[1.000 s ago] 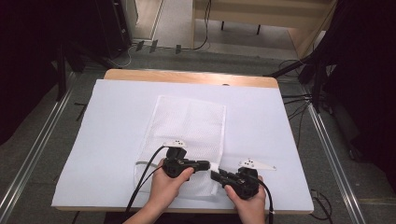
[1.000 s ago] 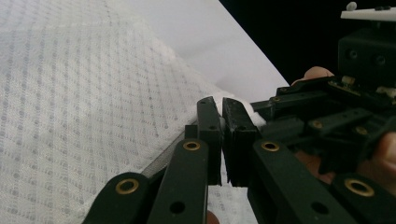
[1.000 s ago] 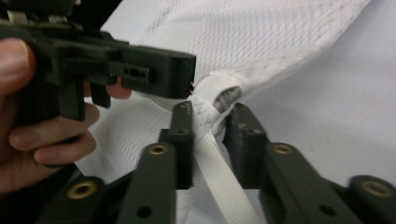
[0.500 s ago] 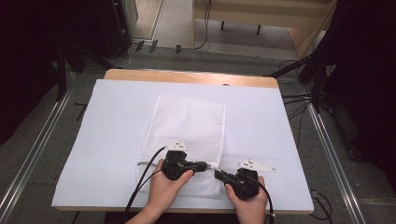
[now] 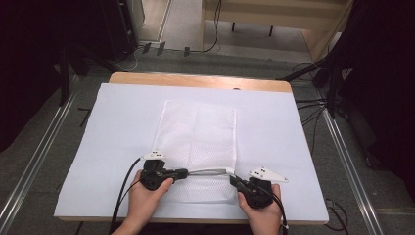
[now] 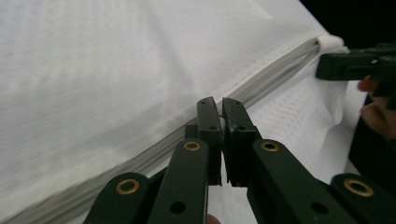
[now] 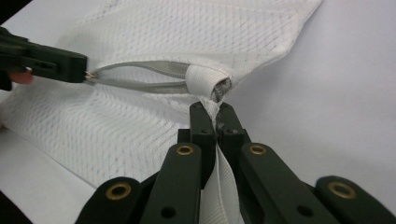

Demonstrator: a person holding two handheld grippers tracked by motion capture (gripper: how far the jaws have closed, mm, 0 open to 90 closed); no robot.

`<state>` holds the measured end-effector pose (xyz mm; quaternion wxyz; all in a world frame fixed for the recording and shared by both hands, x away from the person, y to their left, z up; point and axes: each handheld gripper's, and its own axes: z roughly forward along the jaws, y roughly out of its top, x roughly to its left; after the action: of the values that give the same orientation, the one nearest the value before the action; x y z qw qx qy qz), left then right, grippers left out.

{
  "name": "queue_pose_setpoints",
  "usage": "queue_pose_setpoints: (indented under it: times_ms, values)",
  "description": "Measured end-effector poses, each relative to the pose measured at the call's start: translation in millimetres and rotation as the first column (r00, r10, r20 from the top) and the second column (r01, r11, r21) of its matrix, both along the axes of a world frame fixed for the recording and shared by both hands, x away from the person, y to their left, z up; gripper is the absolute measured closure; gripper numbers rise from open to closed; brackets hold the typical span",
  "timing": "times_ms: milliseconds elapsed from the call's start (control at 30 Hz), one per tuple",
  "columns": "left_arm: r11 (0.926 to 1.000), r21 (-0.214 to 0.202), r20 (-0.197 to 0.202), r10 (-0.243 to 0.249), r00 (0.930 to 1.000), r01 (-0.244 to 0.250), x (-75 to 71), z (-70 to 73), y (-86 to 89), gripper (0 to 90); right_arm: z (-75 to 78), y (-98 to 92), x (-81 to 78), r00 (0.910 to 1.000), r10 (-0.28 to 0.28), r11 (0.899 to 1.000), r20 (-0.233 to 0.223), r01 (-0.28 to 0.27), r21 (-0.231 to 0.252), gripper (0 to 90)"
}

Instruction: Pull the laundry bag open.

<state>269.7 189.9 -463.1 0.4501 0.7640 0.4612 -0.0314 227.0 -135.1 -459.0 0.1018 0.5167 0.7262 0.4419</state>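
Note:
A white mesh bag (image 5: pixel 198 132) lies flat on the white-covered table (image 5: pixel 117 122), its grey zipper (image 5: pixel 208 171) running across the near end. My left gripper (image 5: pixel 185 172) is shut on the small metal zipper pull (image 7: pixel 88 74), and its jaws (image 6: pixel 219 105) press together over the zipper line (image 6: pixel 275 74). My right gripper (image 5: pixel 234 180) is shut on the bag's fabric edge (image 7: pixel 212 116), just below the white end tab (image 7: pixel 205 79) of the zipper. Between the two grippers the zipper (image 7: pixel 140 77) gapes slightly.
The table's wooden far edge (image 5: pixel 195 81) shows beyond the white cover. Metal floor rails (image 5: pixel 44 147) run along both sides, and cables (image 5: pixel 313 112) lie on the floor at the right. Dark equipment stands at the far left and right.
My left gripper has pulled to the left, away from the right one, and the zipper between them has opened. The right gripper has stayed nearly still on the bag's corner.

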Motion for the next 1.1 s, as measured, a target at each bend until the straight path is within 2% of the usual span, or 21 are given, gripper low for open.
queue_pose_setpoints:
  times_ms: [67, 100, 167, 267, 367, 467, 1000, 1100]
  values:
    - [0.9993, -0.004, -0.006, 0.038, 0.9993, -0.038, -2.0, -1.5, 21.1, 87.5, 1.4, -3.7, 1.2, 0.9999, -0.013, 1.0, 0.011, 0.013, -0.005, 89.4]
    - [0.9993, -0.004, -0.006, 0.038, 0.9993, -0.038, -2.0, -1.5, 21.1, 87.5, 1.4, -3.7, 1.2, 0.9999, -0.013, 1.0, 0.011, 0.013, -0.005, 89.4]
    - [0.998, -0.021, -0.019, 0.06, 0.998, -0.06, -3.5, -3.6, 33.3, 87.5, 1.0, -6.8, 2.5, 0.9997, -0.023, 1.0, 0.004, 0.023, 0.001, 89.4]
    - [0.9966, -0.027, -0.017, 0.077, 0.9969, -0.078, -5.0, -3.3, 45.4, 87.5, -0.5, -9.2, 4.5, 0.9997, -0.026, 1.0, -0.001, 0.026, -0.003, 89.3]
    - [0.9965, -0.039, -0.005, 0.075, 0.9972, -0.075, -7.2, 0.0, 52.0, 87.4, -0.4, -7.8, 4.4, 0.9996, -0.026, 0.999, 0.011, 0.026, -0.021, 89.3]
    - [0.9958, -0.031, 0.01, 0.086, 0.9962, -0.086, -9.8, 3.1, 62.3, 87.4, 0.4, -6.9, 3.3, 0.9995, -0.023, 0.999, 0.022, 0.023, -0.042, 89.3]
    - [0.9912, -0.015, 0.015, 0.132, 0.9912, -0.132, -14.9, 3.9, 95.2, 87.4, -2.7, -8.7, 5.9, 0.9993, -0.031, 0.997, 0.024, 0.032, -0.07, 89.3]
    - [0.9911, -0.033, 0.008, 0.129, 0.9916, -0.129, -15.2, 1.3, 99.9, 87.3, -3.4, -7.7, 5.9, 0.9995, -0.023, 0.997, 0.02, 0.024, -0.07, 89.3]
